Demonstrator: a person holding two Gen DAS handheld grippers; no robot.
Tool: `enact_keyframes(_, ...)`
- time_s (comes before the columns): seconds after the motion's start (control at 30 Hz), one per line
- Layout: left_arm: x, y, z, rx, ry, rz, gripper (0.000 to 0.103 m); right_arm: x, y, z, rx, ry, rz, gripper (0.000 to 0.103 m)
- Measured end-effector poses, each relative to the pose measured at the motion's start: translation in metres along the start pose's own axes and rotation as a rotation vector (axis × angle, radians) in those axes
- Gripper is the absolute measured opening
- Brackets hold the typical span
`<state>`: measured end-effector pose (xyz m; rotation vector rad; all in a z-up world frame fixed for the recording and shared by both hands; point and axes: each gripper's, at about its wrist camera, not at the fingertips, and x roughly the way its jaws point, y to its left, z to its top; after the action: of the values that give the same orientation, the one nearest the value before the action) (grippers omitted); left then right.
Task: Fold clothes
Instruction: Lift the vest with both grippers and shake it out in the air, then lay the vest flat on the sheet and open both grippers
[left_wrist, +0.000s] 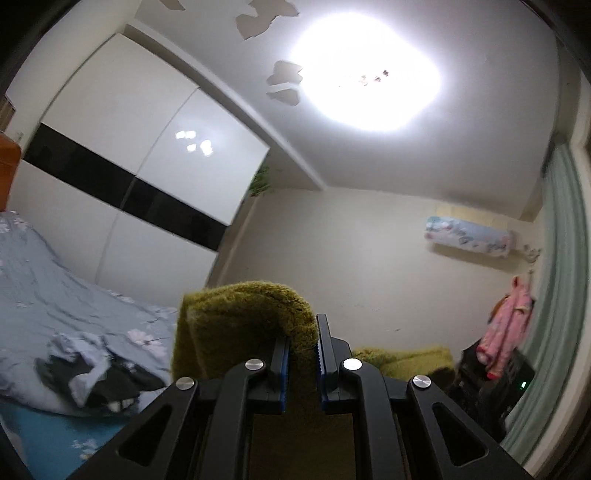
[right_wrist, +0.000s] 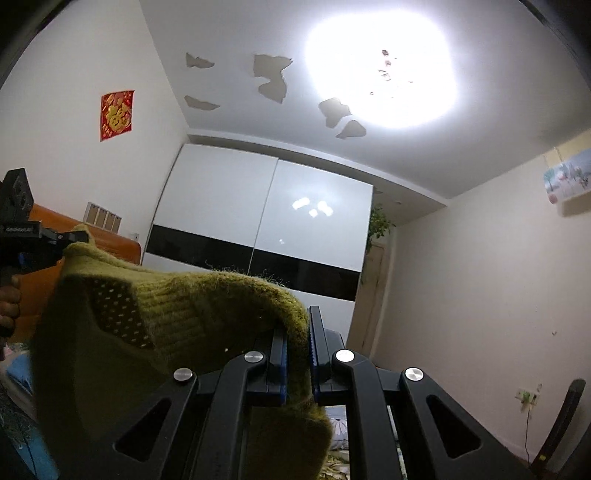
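Sweater (right_wrist: 155, 317), olive-green fuzzy knit, is held up in the air between both grippers, stretched across the right wrist view with a dotted darker patch on its near face. Right gripper (right_wrist: 297, 347): fingers pressed onto a fold of the knit, fabric bunched between the blue pads and hanging down past them. Left gripper (right_wrist: 70, 240) shows at the far left edge of the right view, clamped on the other top corner of the sweater, with a hand (right_wrist: 9, 306) wrapped on its grip. In the left wrist view the same gripper has its fingers (left_wrist: 284, 354) pinching a thick ridge of the sweater, which arches up over the pads. Both grippers point roughly level toward the white wardrobe (right_wrist: 266, 221) with its black band. Bed (left_wrist: 55, 295) with grey-blue floral cover lies low at left, dark and white clothes (left_wrist: 96, 376) piled on it. Ceiling light (left_wrist: 365, 74) is blown out.
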<state>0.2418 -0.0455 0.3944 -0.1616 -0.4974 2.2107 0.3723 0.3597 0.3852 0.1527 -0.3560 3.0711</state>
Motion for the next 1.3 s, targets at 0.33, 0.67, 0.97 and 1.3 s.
enact_keyframes(0.33, 0.117, 0.210, -0.125, -0.365, 0.313, 0.325, 0.012, 0.207, 0.068, -0.128, -0.070, 0.477, 0.111, 0.009)
enact_keyframes(0.67, 0.188, 0.384, -0.295, -0.717, 0.478, 0.517, 0.012, 0.331, 0.117, -0.342, -0.107, 0.882, 0.200, 0.009)
enact_keyframes(0.97, 0.229, 0.431, -0.302, -0.761, 0.435, 0.556, 0.012, 0.407, 0.108, -0.379, 0.030, 0.926, 0.186, 0.010)
enact_keyframes(1.3, 0.254, 0.472, -0.351, -0.823, 0.483, 0.577, 0.019, 0.431, 0.119, -0.468, 0.121, 1.097, 0.192, 0.010)
